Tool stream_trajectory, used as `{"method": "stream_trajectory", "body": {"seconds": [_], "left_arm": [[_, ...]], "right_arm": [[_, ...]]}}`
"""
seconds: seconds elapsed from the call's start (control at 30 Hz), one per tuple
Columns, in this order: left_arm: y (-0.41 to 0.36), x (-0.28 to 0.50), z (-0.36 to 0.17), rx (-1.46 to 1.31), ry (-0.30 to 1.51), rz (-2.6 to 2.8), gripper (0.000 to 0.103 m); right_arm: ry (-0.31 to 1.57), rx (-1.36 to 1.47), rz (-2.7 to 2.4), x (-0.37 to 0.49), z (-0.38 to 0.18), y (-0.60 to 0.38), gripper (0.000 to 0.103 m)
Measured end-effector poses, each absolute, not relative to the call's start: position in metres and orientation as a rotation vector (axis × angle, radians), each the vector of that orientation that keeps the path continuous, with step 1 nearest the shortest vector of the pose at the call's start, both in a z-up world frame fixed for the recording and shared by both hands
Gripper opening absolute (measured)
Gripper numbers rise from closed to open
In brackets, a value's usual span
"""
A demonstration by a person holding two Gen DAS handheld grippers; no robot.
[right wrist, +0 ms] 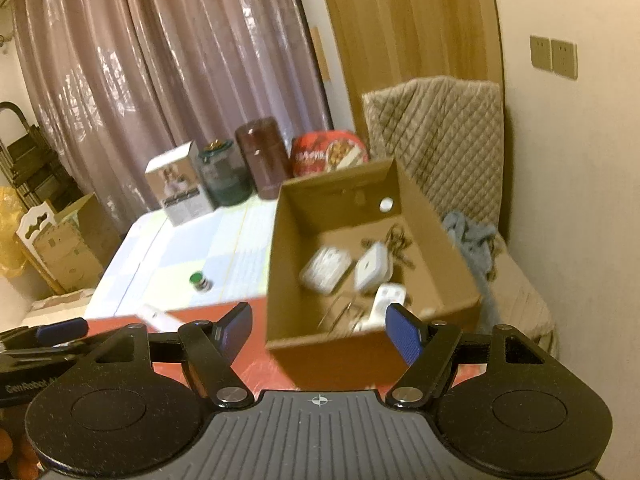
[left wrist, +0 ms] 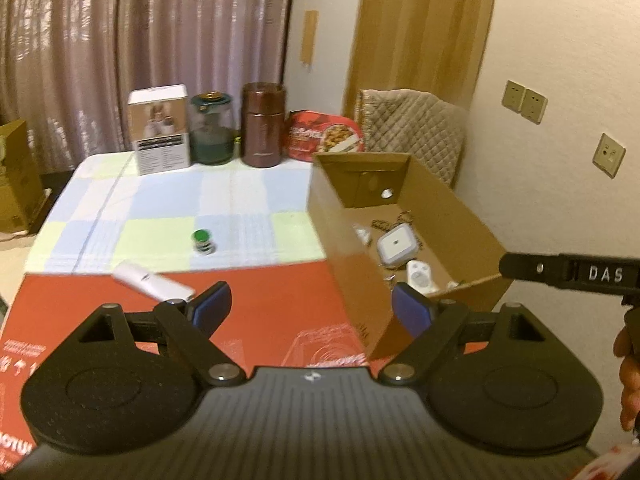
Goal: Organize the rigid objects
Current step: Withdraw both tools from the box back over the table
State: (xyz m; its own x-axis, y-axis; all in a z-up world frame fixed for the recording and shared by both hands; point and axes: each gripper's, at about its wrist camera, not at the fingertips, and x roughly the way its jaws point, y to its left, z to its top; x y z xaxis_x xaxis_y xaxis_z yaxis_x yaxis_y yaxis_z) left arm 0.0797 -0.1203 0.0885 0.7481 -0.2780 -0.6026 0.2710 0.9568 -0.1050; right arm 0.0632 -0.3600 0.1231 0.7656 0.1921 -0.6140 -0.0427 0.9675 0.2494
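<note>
An open cardboard box (left wrist: 472,224) (right wrist: 280,264) stands on the table's right side. It holds several small white devices (left wrist: 396,245) (right wrist: 326,270) and some keys. A white oblong device (left wrist: 150,281) lies on a red flat box (left wrist: 260,308), just beyond my left gripper's left finger. A small green-capped bottle (left wrist: 204,242) (right wrist: 199,281) stands on the checked tablecloth. My left gripper (left wrist: 312,312) is open and empty, low over the red box. My right gripper (right wrist: 320,330) is open and empty, in front of the cardboard box's near wall.
At the table's back stand a white carton (left wrist: 162,128), a glass jar (left wrist: 212,128), a brown canister (left wrist: 263,124) and a red tin (left wrist: 324,136). A quilted chair (right wrist: 440,140) is behind the box. Curtains and a wall lie beyond. Cardboard boxes (right wrist: 64,248) sit left.
</note>
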Motion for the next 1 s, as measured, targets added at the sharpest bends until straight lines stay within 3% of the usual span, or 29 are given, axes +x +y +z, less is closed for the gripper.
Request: {"method": "stream_trajectory", "body": {"seconds": [0.6, 1.0], "left_arm": [[-0.020, 0.053, 0.073, -0.042, 0.673, -0.151, 0.085], [0.028, 0.083, 0.050, -0.070, 0.708, -0.077, 0.085]], "right_arm": [[0.755, 0.147, 0.196, 0.043, 0.086, -0.277, 0.071], [0.723, 0.115, 0.293, 0.068, 0.066, -0.235, 0.071]]}}
